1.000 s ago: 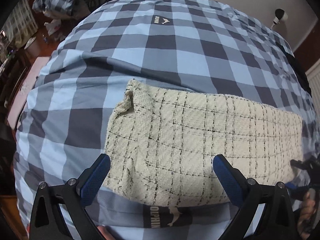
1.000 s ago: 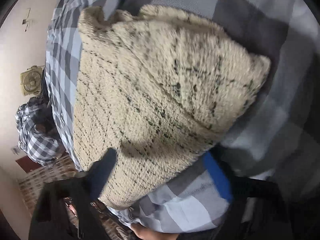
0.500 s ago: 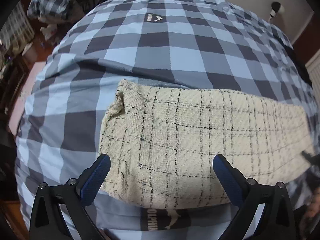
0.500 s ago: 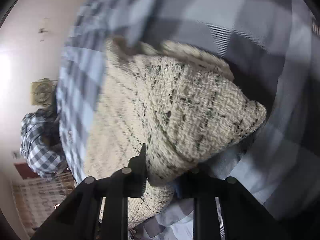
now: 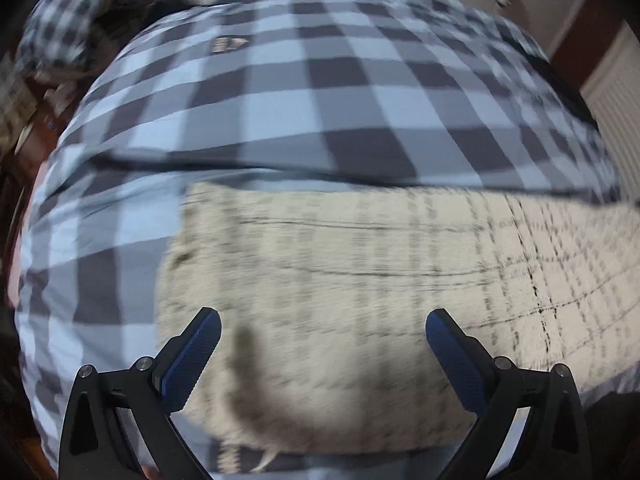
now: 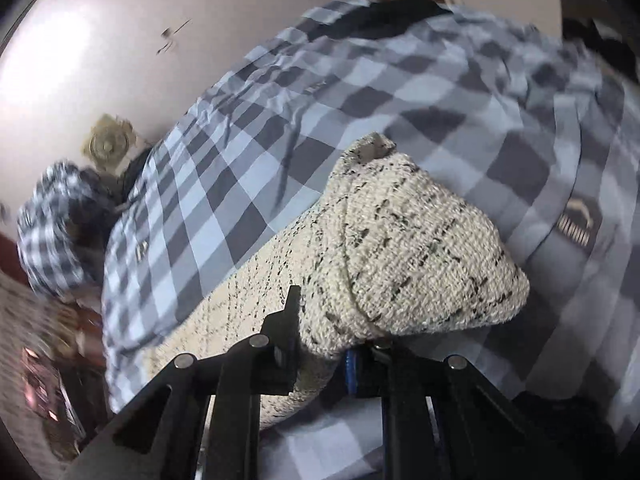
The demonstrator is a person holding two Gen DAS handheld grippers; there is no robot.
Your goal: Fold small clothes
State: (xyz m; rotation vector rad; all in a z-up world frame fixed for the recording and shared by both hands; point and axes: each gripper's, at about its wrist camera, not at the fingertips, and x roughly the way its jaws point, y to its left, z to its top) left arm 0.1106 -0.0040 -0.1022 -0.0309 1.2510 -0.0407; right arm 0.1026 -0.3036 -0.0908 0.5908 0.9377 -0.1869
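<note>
A cream knit garment with thin black check lines lies across a blue and grey checked bedspread. My left gripper is open, low over the garment's near left part, with nothing between the fingers. My right gripper is shut on the garment's right end and holds it lifted off the bed, so the cloth bulges above the fingers. The rest of the garment trails down to the left in the right wrist view.
A checked pillow lies at the head of the bed near a pale wall. A round fan sits against that wall. Dark wooden furniture stands at the bed's left edge.
My right gripper closed on the garment's right end and lifted it up off the bed. My left gripper moved lower and closer over the garment's left part, still open.
</note>
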